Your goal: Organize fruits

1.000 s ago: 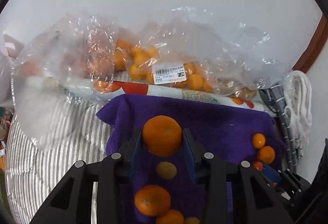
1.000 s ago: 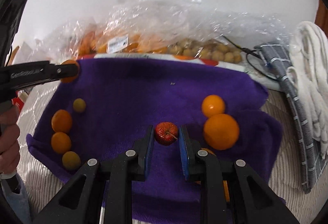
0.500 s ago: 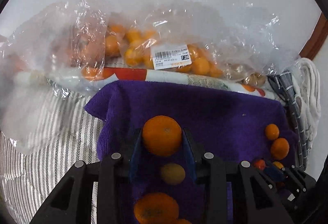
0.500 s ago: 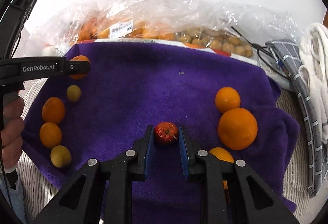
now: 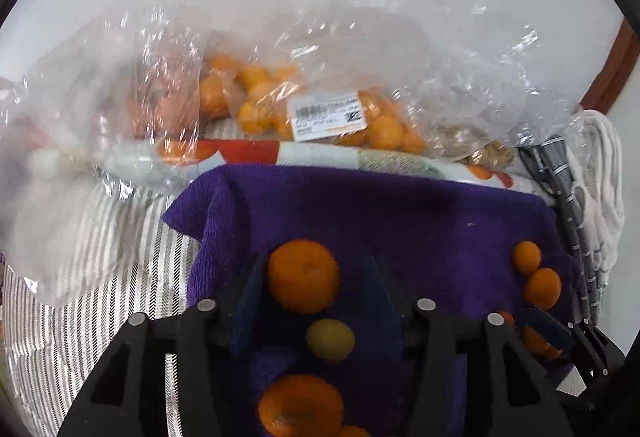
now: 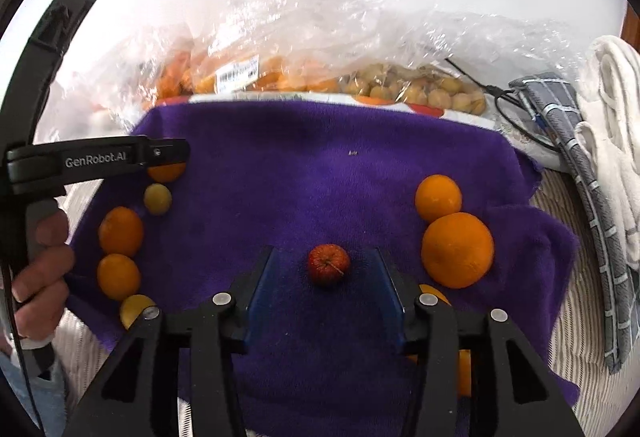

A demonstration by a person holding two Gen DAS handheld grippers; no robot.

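Note:
A purple towel [image 5: 400, 221] [image 6: 320, 173] carries the fruit. My left gripper [image 5: 316, 277] is open, and an orange mandarin [image 5: 303, 275] lies on the towel between its fingers, nearer the left one. A small yellow fruit [image 5: 330, 340] and another mandarin [image 5: 300, 411] lie behind it in a line. My right gripper [image 6: 326, 269] is open, with a small red fruit [image 6: 329, 264] resting on the towel between its blue pads, touching neither. A large orange [image 6: 457, 250] and a smaller one [image 6: 438, 198] lie to its right.
Clear plastic bags of oranges [image 5: 328, 117] [image 6: 248, 73] and small tan fruits [image 6: 420, 89] lie behind the towel. A grey checked cloth [image 6: 592, 205] and a white towel [image 6: 616, 117] lie at the right. Striped fabric [image 5: 100, 277] lies to the left.
Both grippers have opened: the left let go of the mandarin and the right let go of the red fruit, which now rest on the towel. Both views shifted slightly.

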